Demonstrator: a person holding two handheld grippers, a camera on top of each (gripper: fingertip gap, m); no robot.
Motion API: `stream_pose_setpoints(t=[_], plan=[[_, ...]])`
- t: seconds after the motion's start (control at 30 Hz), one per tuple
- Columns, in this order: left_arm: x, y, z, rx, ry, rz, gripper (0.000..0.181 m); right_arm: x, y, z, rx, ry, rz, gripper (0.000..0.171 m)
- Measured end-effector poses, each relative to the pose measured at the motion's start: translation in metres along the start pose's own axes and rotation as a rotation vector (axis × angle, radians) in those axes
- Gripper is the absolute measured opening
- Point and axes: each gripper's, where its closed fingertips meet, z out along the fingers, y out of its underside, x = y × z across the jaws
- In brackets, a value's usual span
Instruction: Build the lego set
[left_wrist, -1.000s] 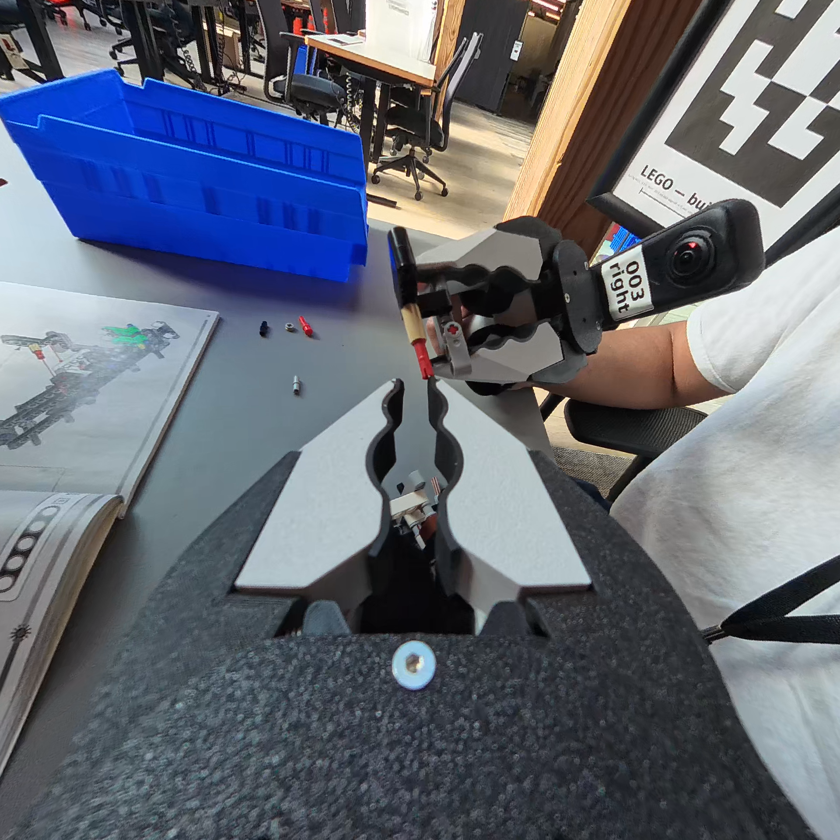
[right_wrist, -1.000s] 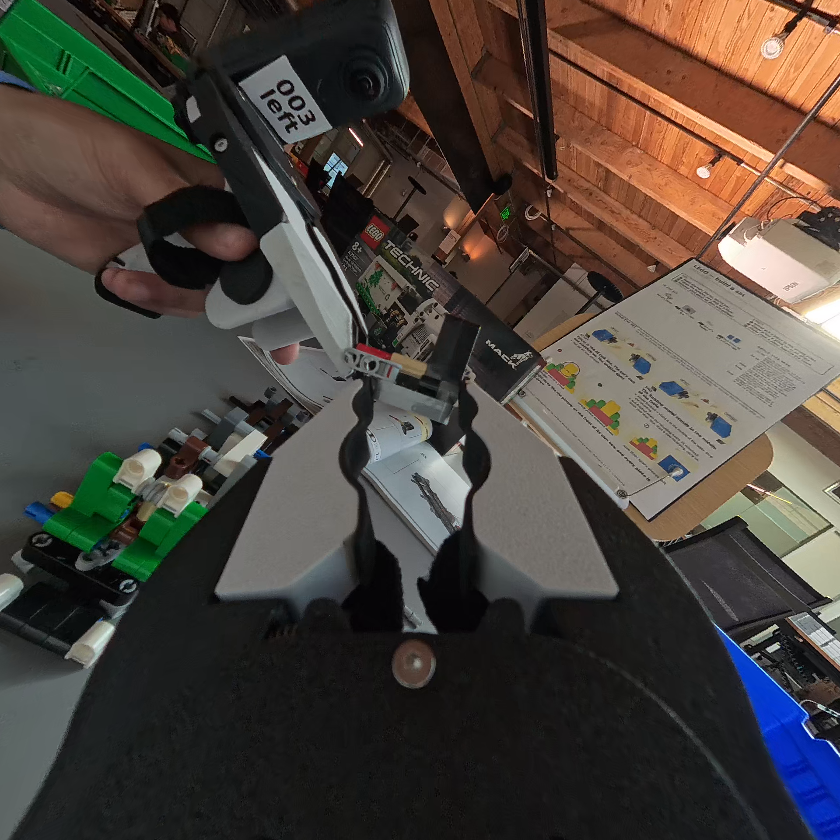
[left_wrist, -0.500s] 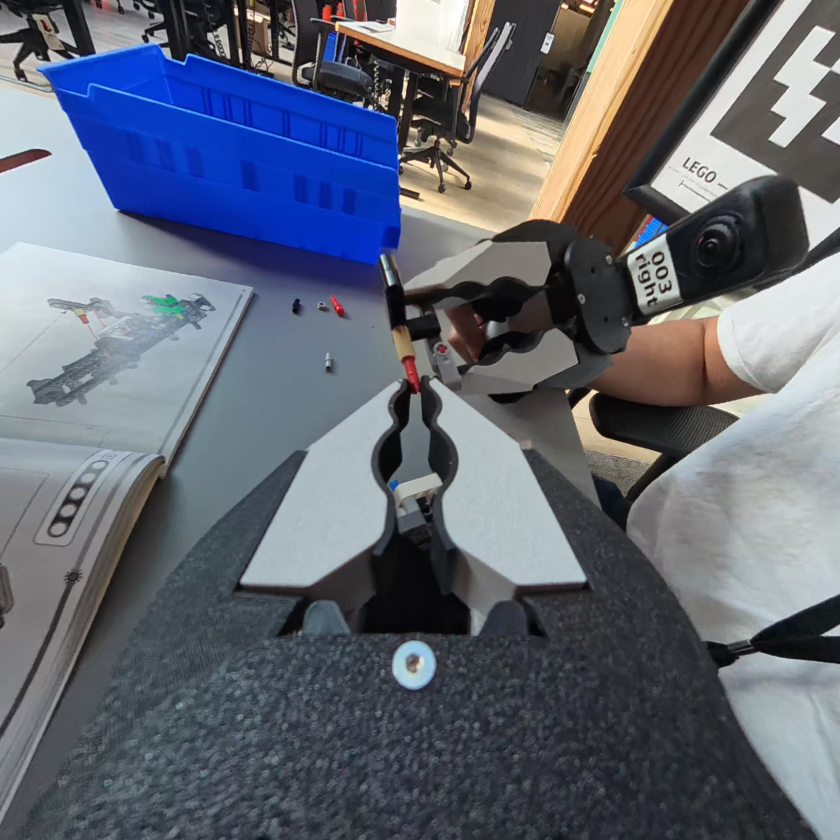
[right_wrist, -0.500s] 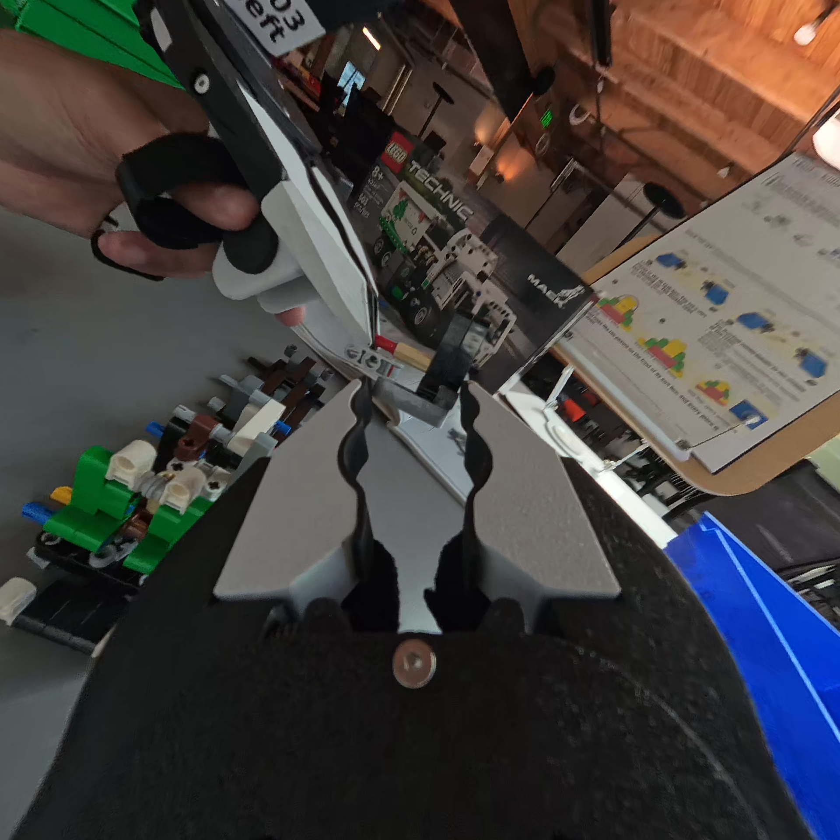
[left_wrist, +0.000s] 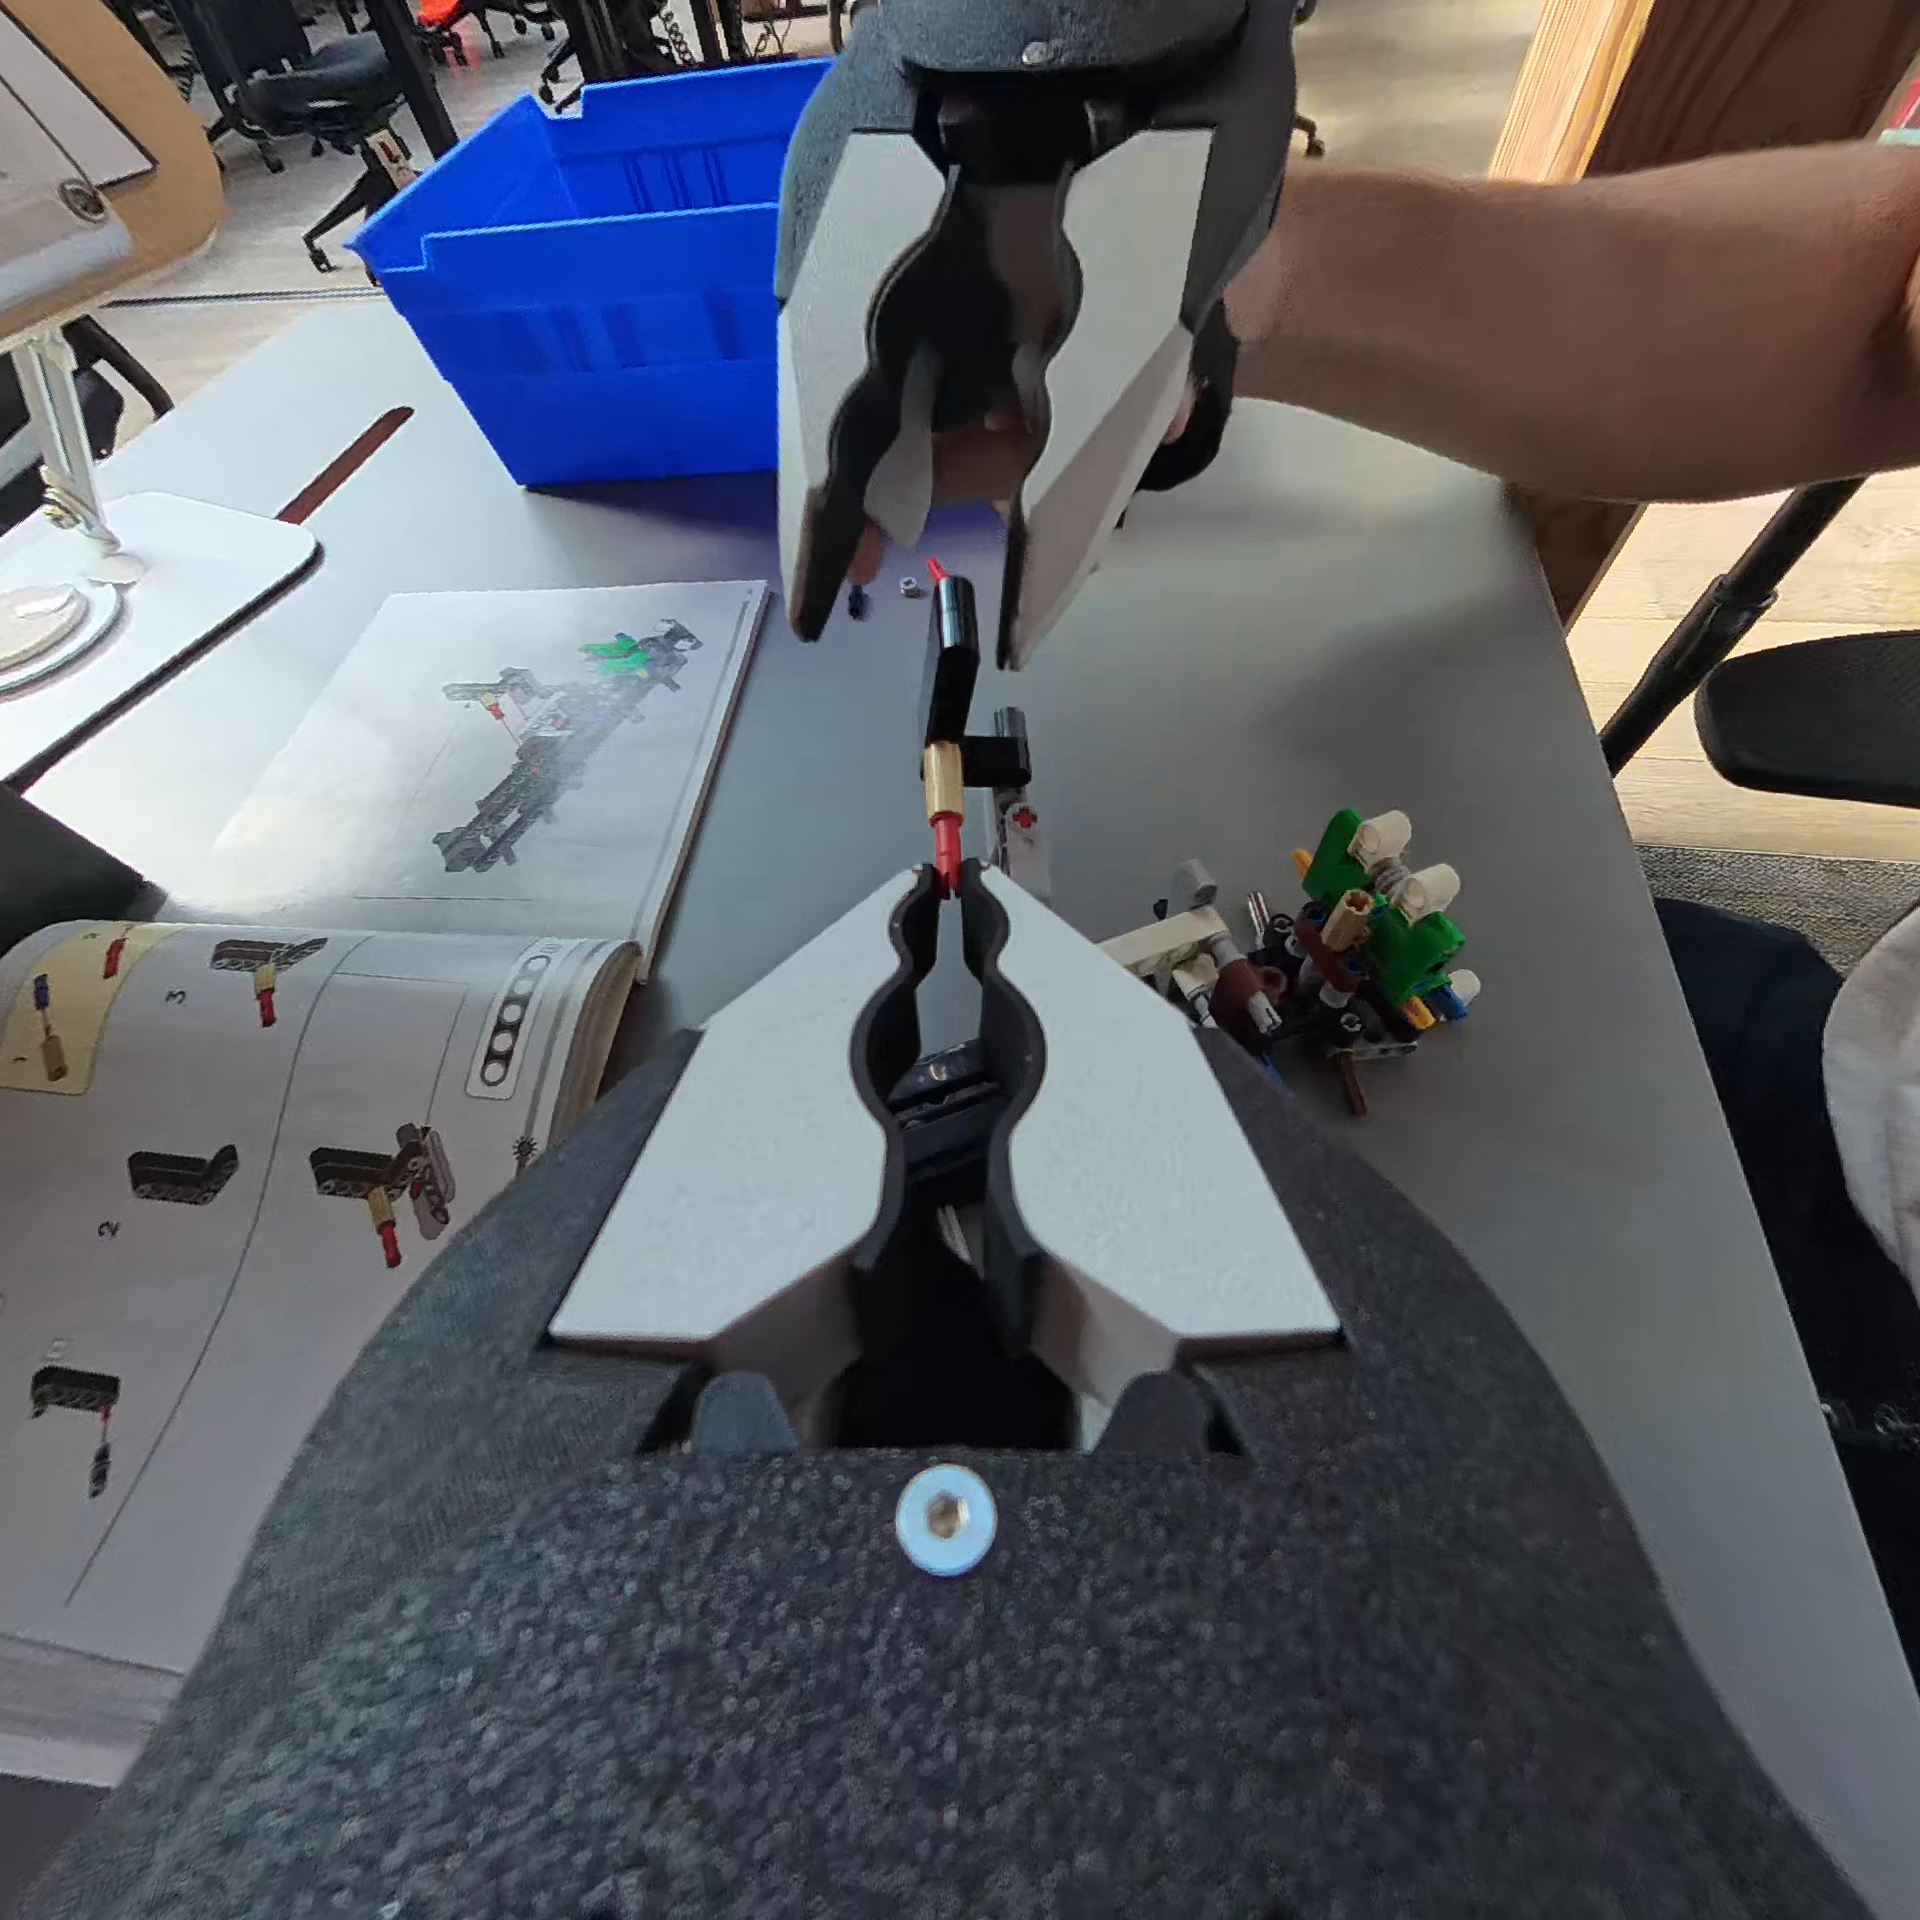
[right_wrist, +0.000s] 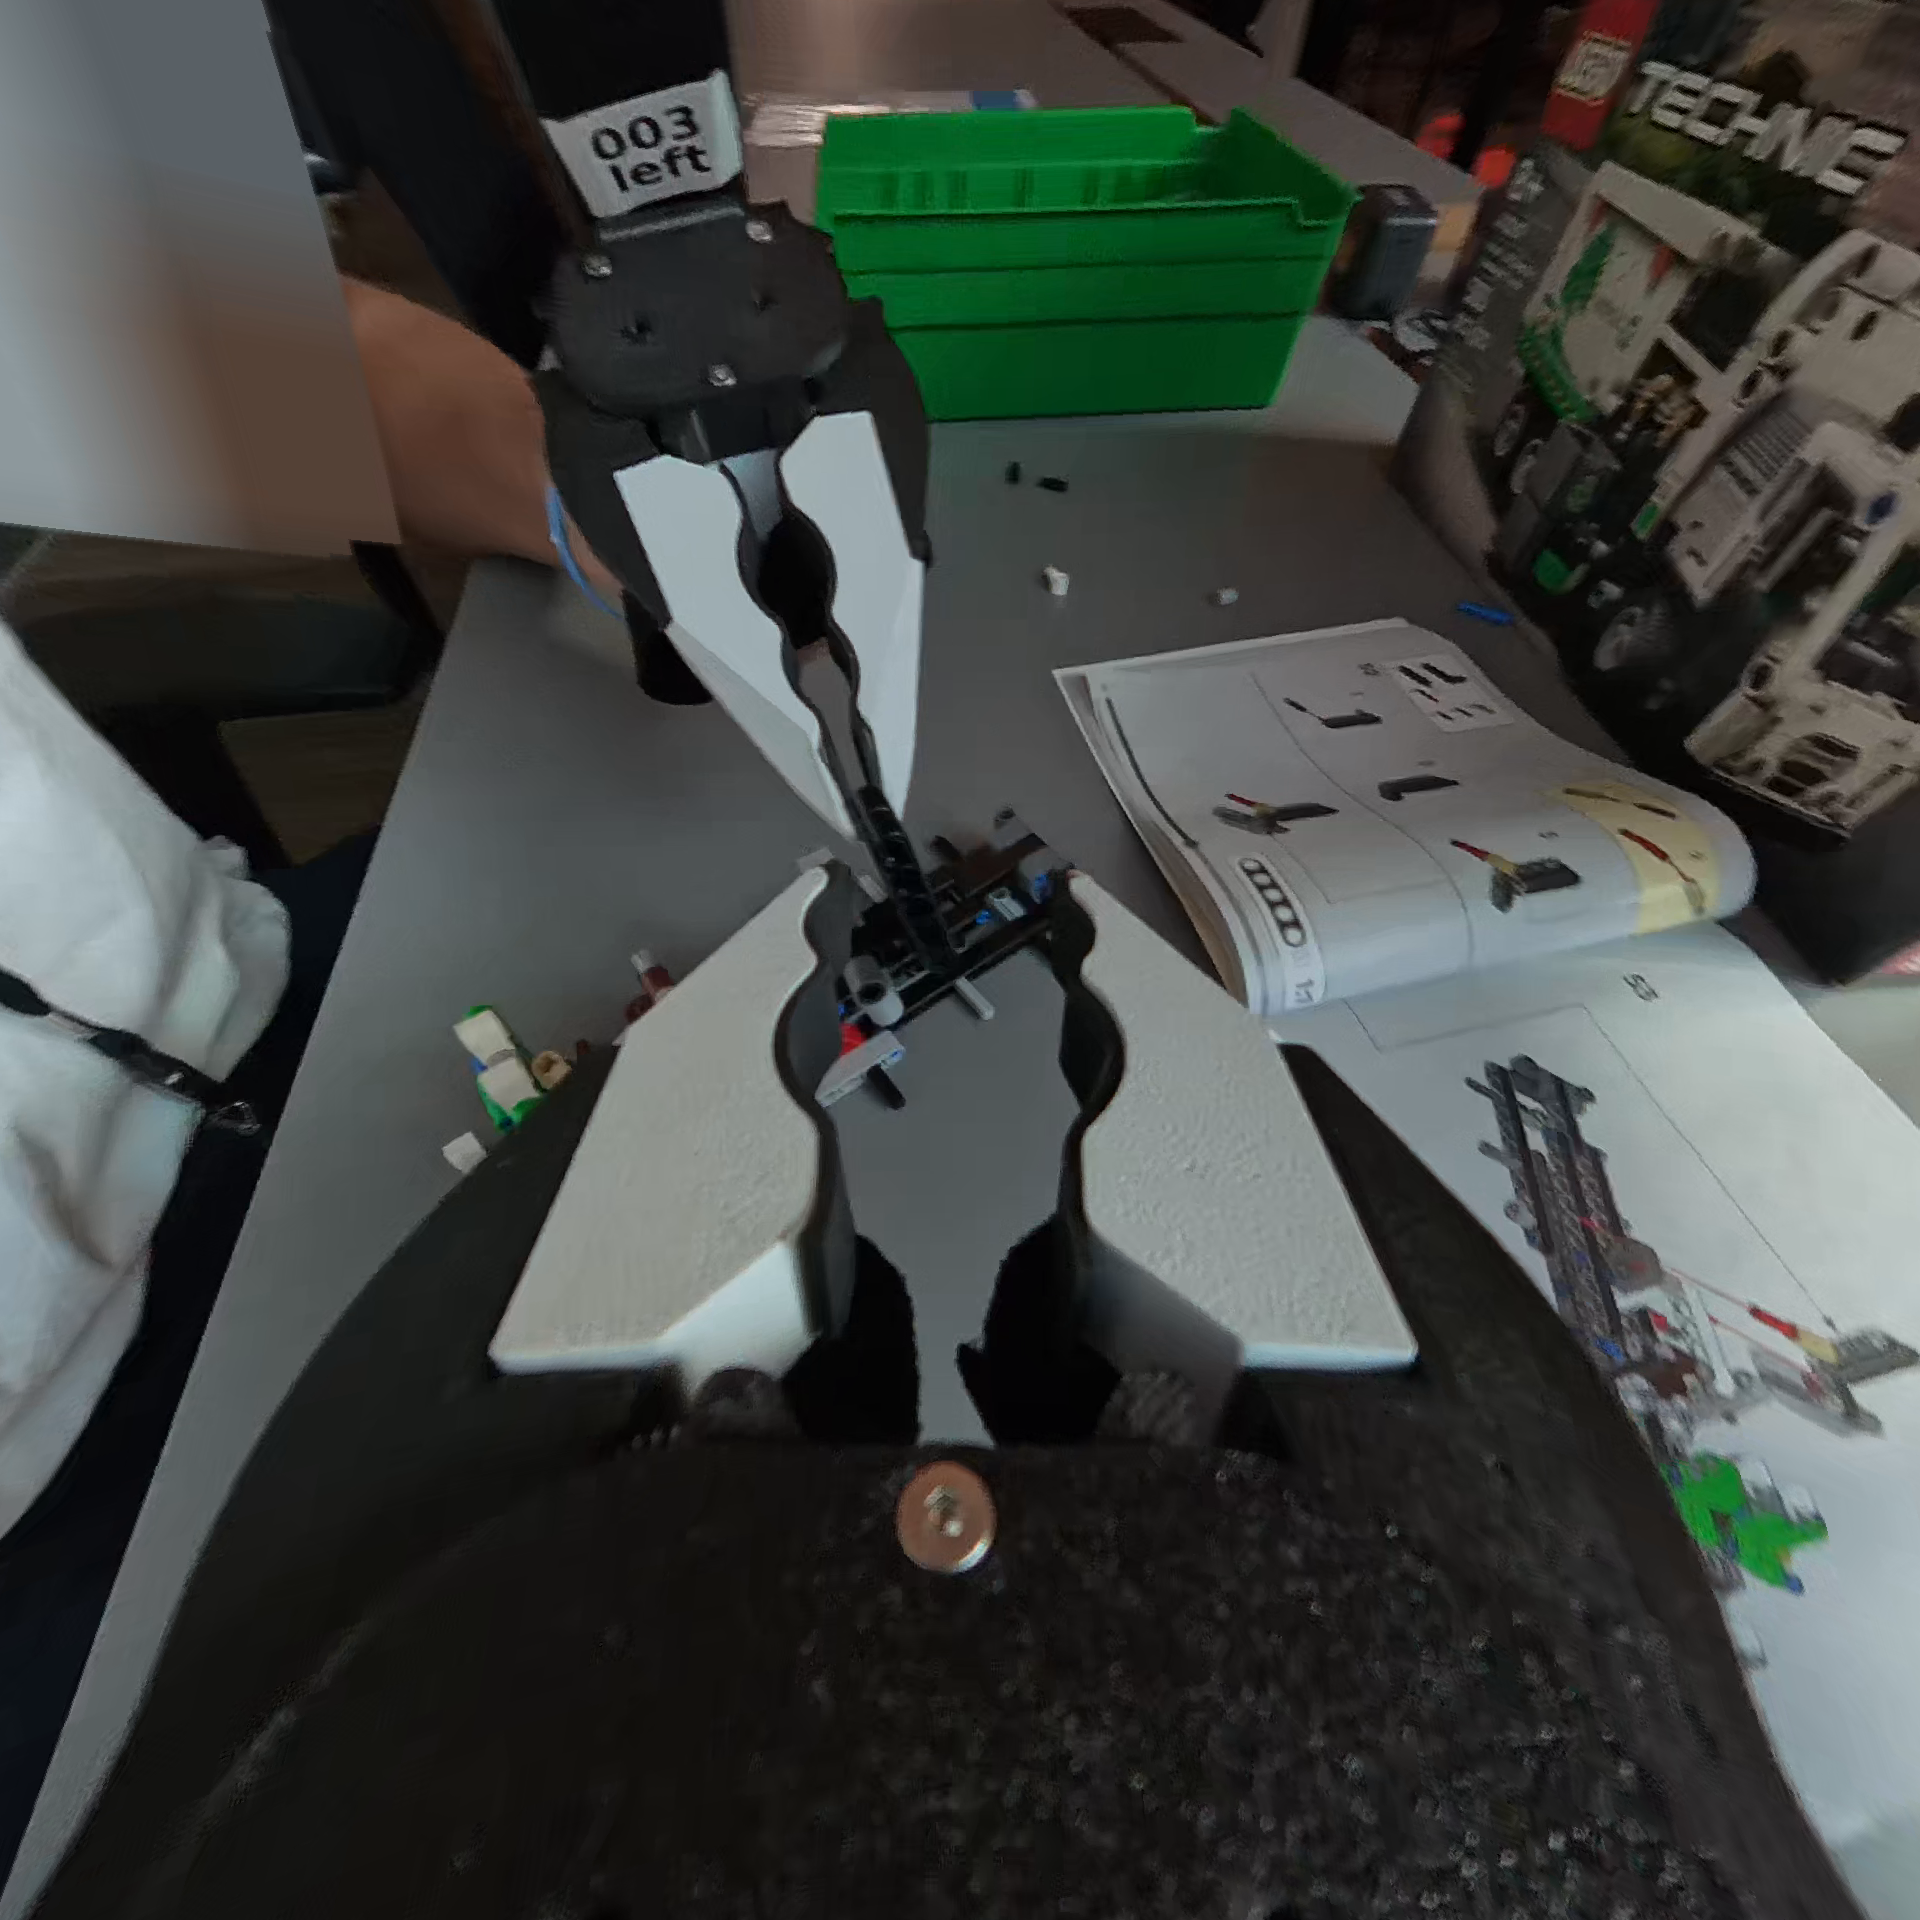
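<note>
My left gripper (left_wrist: 947, 881) is shut on the red axle tip of a small assembly (left_wrist: 948, 717): a black beam, a tan bush, a red axle and a grey piece. It holds the assembly above the grey table (left_wrist: 1278, 665). My right gripper (left_wrist: 904, 634) hangs over it from above, open, with the black beam's top end between its fingertips, close to the right finger. In the right wrist view my right gripper (right_wrist: 945, 899) is open around the assembly (right_wrist: 902, 914), and the left gripper (right_wrist: 868, 800) grips it from the far side.
A partly built green and black model (left_wrist: 1371, 935) with loose parts lies to the right. An open instruction booklet (left_wrist: 312, 1039) lies to the left. A blue bin (left_wrist: 603, 281), a green bin (right_wrist: 1070, 260) and the set's box (right_wrist: 1714, 416) stand around the table. Small pins (left_wrist: 906, 587) lie behind. Tip to tip, the grippers are about 5 cm apart.
My right gripper has let go of the assembly and opened. Both grippers have swung round over the table, and only the left gripper now holds the assembly.
</note>
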Motion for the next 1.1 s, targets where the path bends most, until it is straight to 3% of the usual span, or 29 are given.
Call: stream_pose_setpoints(t=[0.07, 0.17, 0.3, 0.53, 0.77, 0.9, 1.1], plan=[[-0.002, 0.0, -0.001, -0.004, -0.008, -0.003, 0.003, -0.005, -0.003, 0.007, -0.027, -0.076, -0.034, 0.031], [-0.005, 0.001, -0.003, 0.001, -0.011, -0.016, 0.003, 0.001, 0.009, 0.019, -0.131, -0.053, -0.166, 0.024], [-0.012, 0.006, -0.002, -0.008, -0.02, -0.035, 0.003, 0.002, 0.006, 0.024, -0.098, -0.054, -0.225, 0.01], [-0.012, 0.014, 0.002, -0.025, -0.011, -0.053, 0.002, 0.005, 0.02, 0.023, -0.056, -0.008, -0.202, 0.009], [-0.008, 0.013, 0.004, 0.019, 0.031, -0.032, 0.005, -0.001, 0.03, 0.019, -0.052, -0.102, -0.192, 0.007], [-0.006, 0.021, 0.002, -0.011, 0.096, 0.014, 0.016, 0.01, 0.037, 0.009, -0.078, -0.099, -0.188, 0.006], [0.012, 0.027, -0.01, -0.058, 0.279, 0.024, 0.021, -0.003, 0.048, -0.002, -0.131, -0.24, -0.121, 0.006]])
